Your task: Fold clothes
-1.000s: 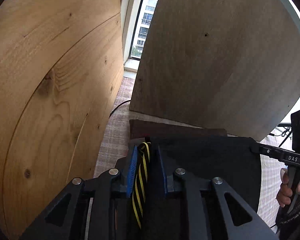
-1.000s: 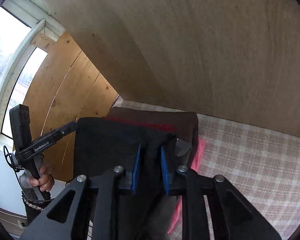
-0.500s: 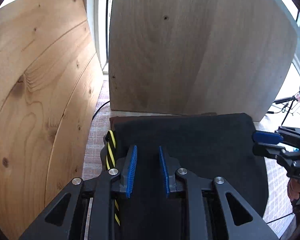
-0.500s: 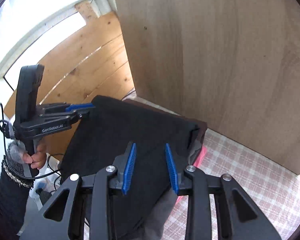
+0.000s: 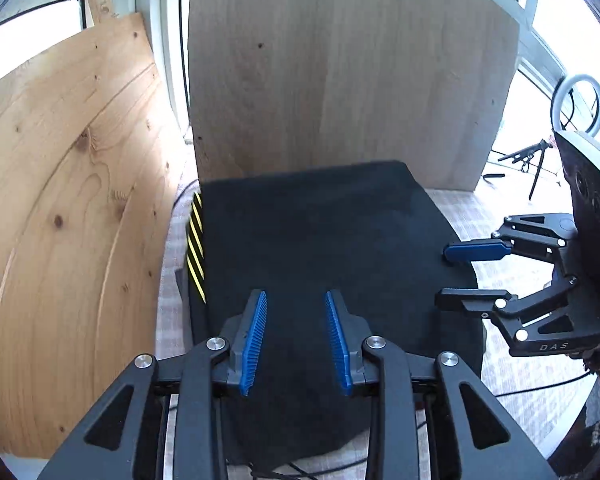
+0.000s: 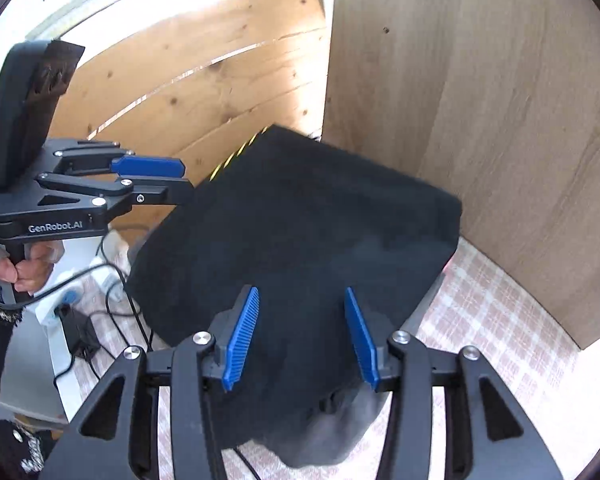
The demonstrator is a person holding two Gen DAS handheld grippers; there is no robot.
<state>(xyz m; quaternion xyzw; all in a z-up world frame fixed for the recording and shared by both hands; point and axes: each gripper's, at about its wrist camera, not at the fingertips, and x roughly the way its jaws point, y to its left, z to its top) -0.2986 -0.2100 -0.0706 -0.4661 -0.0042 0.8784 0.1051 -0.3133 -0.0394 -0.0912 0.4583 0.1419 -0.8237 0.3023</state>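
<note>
A folded black garment (image 5: 320, 248) lies flat on top of a pile on the checked table, and it also shows in the right wrist view (image 6: 300, 232). A yellow-and-black striped piece (image 5: 195, 248) peeks out at its left edge. My left gripper (image 5: 294, 336) is open and empty, hovering over the garment's near edge. My right gripper (image 6: 300, 336) is open and empty above the garment's near right part; it also shows in the left wrist view (image 5: 456, 276) at the garment's right edge. The left gripper shows in the right wrist view (image 6: 168, 180) by the garment's left corner.
A grey-brown board (image 5: 340, 72) stands upright behind the pile and a pale pine board (image 5: 68, 208) leans on the left. A grey cloth (image 6: 340, 440) hangs below the garment at the front. Cables and a power strip (image 6: 72, 300) lie at the left. Checked tablecloth (image 6: 500, 320) lies to the right.
Both grippers opened, let go of the black garment and pulled back and up. The garment now lies flat on the pile.
</note>
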